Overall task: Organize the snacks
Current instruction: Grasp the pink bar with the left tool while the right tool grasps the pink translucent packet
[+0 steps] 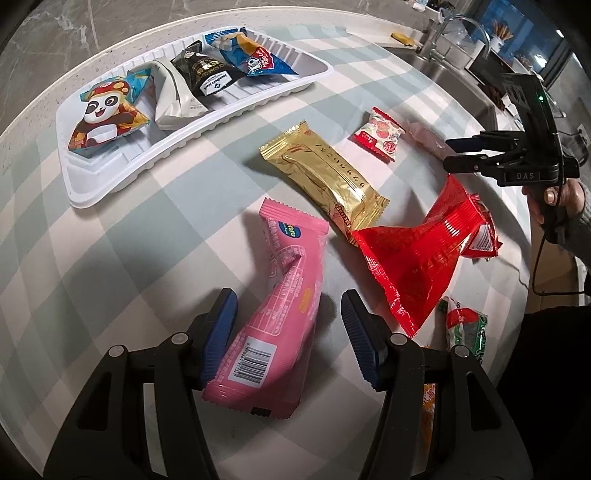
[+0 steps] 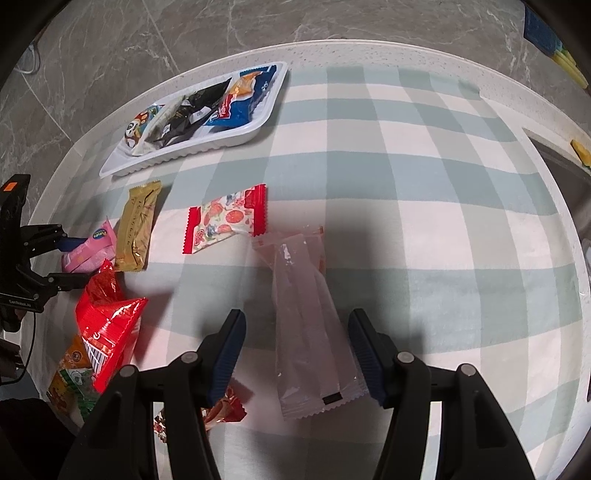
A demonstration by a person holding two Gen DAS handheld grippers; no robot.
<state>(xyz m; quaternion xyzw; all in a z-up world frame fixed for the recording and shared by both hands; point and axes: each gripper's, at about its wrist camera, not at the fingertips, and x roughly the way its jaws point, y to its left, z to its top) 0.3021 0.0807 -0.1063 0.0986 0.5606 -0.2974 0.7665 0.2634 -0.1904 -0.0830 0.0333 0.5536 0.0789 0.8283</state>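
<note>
A white tray [image 1: 92, 184] at the far left holds a panda pack [image 1: 107, 114], a white pack, a black pack and a blue pack; it also shows in the right wrist view [image 2: 258, 127]. My left gripper [image 1: 288, 314] is open, its jaws either side of a pink snack pack [image 1: 280, 310] lying on the cloth. My right gripper [image 2: 295, 332] is open around a pale pink translucent pack [image 2: 306, 317]. A gold pack [image 1: 325, 177], a large red bag [image 1: 417, 258] and a small red-and-white strawberry pack [image 1: 378, 134] lie between them.
A green-and-red pack [image 1: 465, 328] and an orange pack [image 1: 430, 406] lie near the table's front edge. The checked cloth [image 2: 443, 184] covers a round table. A sink with a tap [image 1: 439, 33] sits at the far right.
</note>
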